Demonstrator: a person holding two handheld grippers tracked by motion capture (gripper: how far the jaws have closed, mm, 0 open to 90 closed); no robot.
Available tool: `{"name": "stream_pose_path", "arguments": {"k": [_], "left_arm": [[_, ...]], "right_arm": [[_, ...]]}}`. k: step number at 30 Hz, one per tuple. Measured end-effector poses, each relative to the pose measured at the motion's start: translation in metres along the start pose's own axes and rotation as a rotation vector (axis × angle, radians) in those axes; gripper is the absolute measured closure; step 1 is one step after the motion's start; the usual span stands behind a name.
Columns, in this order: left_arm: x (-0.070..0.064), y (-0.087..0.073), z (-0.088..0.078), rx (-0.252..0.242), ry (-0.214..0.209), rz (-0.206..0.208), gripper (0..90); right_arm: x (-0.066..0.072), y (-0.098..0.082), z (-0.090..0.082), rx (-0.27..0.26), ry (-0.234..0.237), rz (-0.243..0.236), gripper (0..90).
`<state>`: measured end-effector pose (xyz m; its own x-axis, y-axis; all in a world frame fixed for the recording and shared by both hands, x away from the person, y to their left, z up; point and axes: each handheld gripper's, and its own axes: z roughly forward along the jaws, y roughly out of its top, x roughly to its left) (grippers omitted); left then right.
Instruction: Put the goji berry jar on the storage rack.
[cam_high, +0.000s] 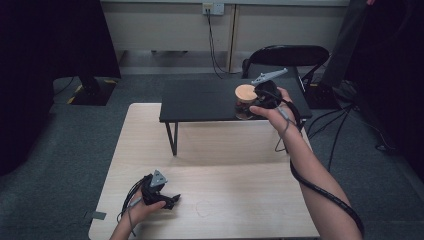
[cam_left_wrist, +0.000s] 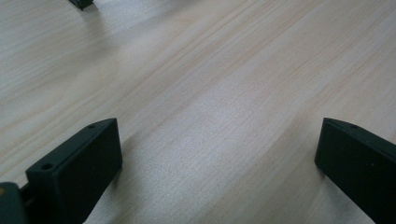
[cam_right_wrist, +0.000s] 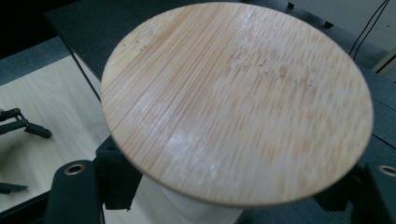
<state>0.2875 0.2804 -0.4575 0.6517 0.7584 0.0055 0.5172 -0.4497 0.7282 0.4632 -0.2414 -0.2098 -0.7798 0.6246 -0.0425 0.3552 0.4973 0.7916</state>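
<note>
A clear jar (cam_high: 242, 108) with a round bamboo lid (cam_high: 245, 92) is at the front right part of a black raised shelf (cam_high: 200, 100). My right gripper (cam_high: 254, 102) is shut on the jar just under the lid. In the right gripper view the lid (cam_right_wrist: 238, 102) spreads wide above my right gripper (cam_right_wrist: 229, 196), whose jaws press the jar's body (cam_right_wrist: 187, 207) from both sides. Whether the jar's base touches the shelf I cannot tell. My left gripper (cam_high: 167, 200) rests low on the wooden table (cam_high: 225, 190), open, with bare wood between the jaws (cam_left_wrist: 217, 163).
The shelf stands on thin metal legs (cam_high: 173, 138) on the far half of the table. A black chair (cam_high: 290, 55) is behind it. Cables (cam_high: 320, 192) trail along the right forearm. Dark curtains flank the room, and grey carpet surrounds the table.
</note>
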Motion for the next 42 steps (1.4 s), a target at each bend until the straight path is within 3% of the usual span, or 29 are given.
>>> {"name": "stream_pose_path", "arguments": {"k": [3, 13, 22, 32, 42], "left_arm": [[0.000, 0.000, 0.000, 0.000, 0.000, 0.000, 0.0], [0.000, 0.000, 0.000, 0.000, 0.000, 0.000, 0.0], [0.000, 0.000, 0.000, -0.001, 0.000, -0.001, 0.0], [0.000, 0.000, 0.000, 0.000, 0.000, 0.000, 0.0], [0.000, 0.000, 0.000, 0.000, 0.001, -0.001, 0.0]], "right_arm": [[-0.002, 0.005, 0.008, 0.015, -0.006, -0.005, 25.5], [-0.014, 0.007, 0.026, 0.013, 0.004, 0.040, 25.4], [-0.013, 0.005, 0.030, -0.003, -0.017, 0.043, 25.4], [-0.016, 0.003, 0.030, -0.011, -0.004, 0.048, 24.5], [-0.007, -0.009, 0.019, -0.053, -0.009, 0.045, 4.4]]}}
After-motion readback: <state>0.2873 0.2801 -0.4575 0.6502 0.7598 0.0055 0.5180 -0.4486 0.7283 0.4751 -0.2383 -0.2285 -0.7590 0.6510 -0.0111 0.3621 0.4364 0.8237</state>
